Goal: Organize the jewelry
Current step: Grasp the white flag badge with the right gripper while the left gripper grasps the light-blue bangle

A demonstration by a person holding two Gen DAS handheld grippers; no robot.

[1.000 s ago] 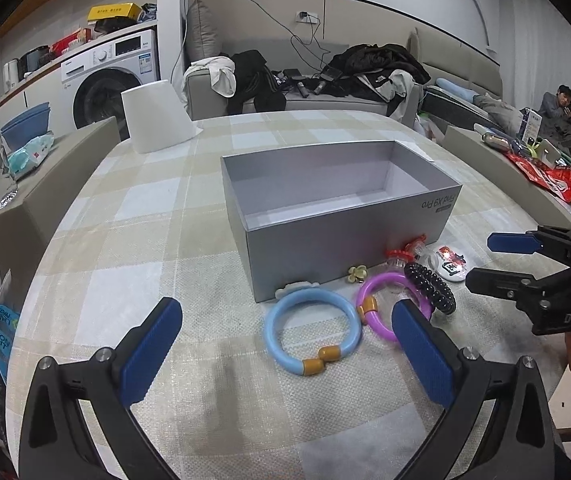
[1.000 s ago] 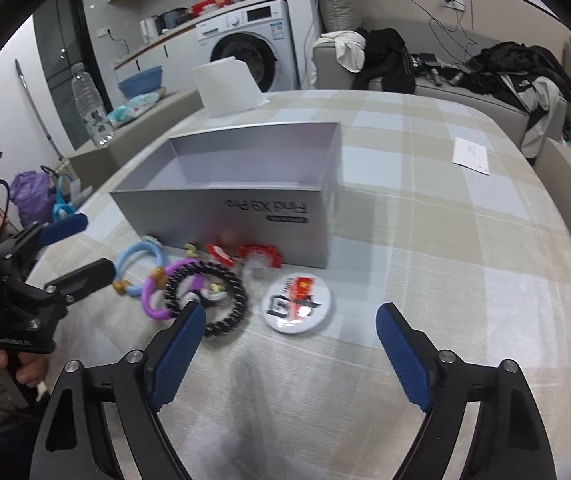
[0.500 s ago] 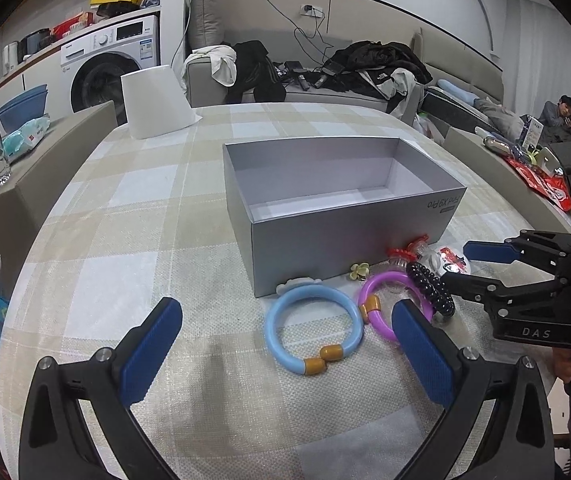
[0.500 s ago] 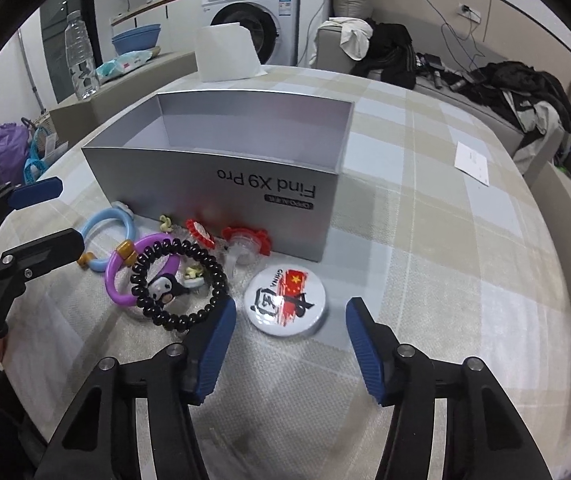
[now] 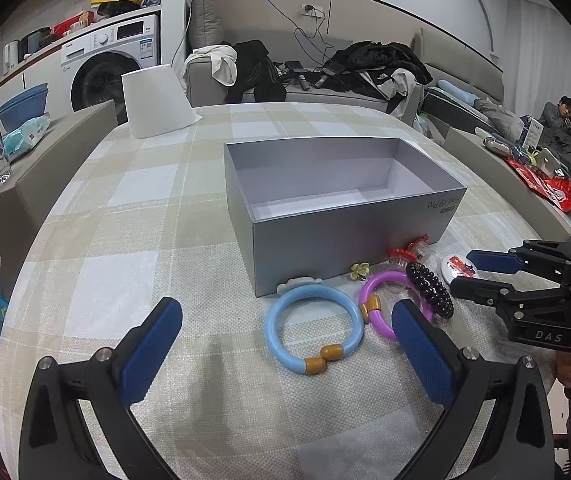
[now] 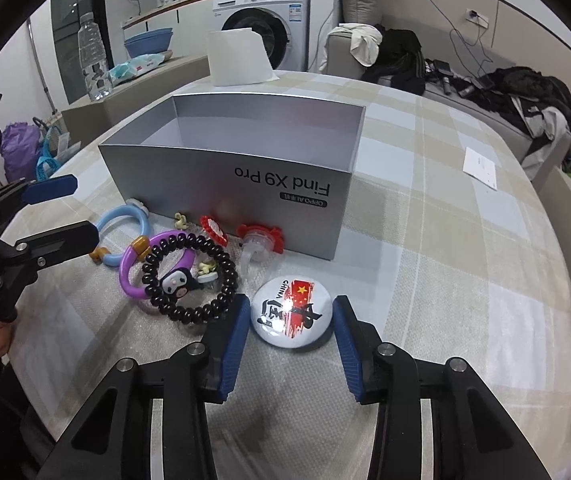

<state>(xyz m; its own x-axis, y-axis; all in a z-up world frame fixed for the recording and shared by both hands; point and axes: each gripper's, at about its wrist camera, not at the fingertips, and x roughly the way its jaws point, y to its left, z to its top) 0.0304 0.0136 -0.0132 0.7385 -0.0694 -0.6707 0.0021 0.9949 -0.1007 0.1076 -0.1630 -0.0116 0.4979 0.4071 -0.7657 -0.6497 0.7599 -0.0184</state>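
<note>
Item: round white pin badge with red flag print, flat on the checked-cloth desk, near the open grey cardboard box, which held nothing.

Right claw: apart, its blue pads flanking the badge, not visibly touching.

Left claw: wide apart, near the light blue bangle.

Adjacent: purple bangle, black bead bracelet.

Handling note: the badge looked thin; pads should likely sit low and close squarely on its rim.
</note>
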